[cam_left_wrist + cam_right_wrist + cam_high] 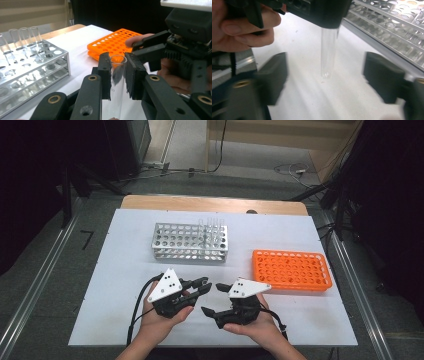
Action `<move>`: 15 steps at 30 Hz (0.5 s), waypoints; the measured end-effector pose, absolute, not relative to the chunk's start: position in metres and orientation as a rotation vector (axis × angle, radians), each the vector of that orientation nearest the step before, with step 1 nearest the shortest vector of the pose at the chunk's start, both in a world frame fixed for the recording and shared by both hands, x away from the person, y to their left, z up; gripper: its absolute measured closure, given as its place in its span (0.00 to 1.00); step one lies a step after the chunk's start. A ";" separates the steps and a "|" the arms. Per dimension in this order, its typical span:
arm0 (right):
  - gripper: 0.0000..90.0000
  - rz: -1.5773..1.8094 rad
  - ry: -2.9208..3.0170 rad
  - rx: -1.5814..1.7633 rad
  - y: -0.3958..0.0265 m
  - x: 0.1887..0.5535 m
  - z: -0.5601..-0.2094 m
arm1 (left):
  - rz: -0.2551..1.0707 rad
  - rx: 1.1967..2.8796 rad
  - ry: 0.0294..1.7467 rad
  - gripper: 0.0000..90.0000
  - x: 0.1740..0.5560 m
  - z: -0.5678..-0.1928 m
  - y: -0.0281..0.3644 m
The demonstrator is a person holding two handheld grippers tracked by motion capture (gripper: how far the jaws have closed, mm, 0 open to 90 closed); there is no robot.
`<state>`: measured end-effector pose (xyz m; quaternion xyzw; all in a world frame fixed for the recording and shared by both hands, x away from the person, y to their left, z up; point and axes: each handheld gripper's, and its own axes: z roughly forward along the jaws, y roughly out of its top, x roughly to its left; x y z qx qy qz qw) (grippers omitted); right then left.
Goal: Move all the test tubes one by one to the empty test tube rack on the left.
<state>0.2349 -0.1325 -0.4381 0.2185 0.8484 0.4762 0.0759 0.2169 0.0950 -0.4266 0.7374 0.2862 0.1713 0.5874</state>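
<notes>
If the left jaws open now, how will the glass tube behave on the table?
The glass tube looks thin-walled and clear, so probably fragile. Its round bottom suggests it would tip, then roll on the flat white table. Smooth glass may slip.

- Left gripper (118, 75): two black jaws rising from the bottom edge, clamped on a clear glass test tube (117, 82), upright, open mouth at top.
- Metal rack (32, 72): left, several clear tubes standing in its far holes.
- Orange rack (111, 45): beyond the jaws, on the white table (80, 40).
- Right gripper (180, 45): upper right, black, a fingertip behind one jaw.
</notes>
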 end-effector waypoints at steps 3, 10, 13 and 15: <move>0.04 1.430 2.534 0.647 -0.140 0.234 -0.435 | 0.403 1.707 0.681 0.84 0.220 -0.425 0.099; 0.00 1.451 2.485 0.684 -0.164 0.233 -0.431 | 0.424 1.697 0.707 0.84 0.228 -0.420 0.108; 0.00 1.448 2.461 0.709 -0.176 0.233 -0.430 | 0.436 1.697 0.716 0.84 0.233 -0.416 0.111; 0.00 1.447 2.452 0.719 -0.184 0.233 -0.429 | 0.444 1.693 0.723 0.84 0.237 -0.414 0.113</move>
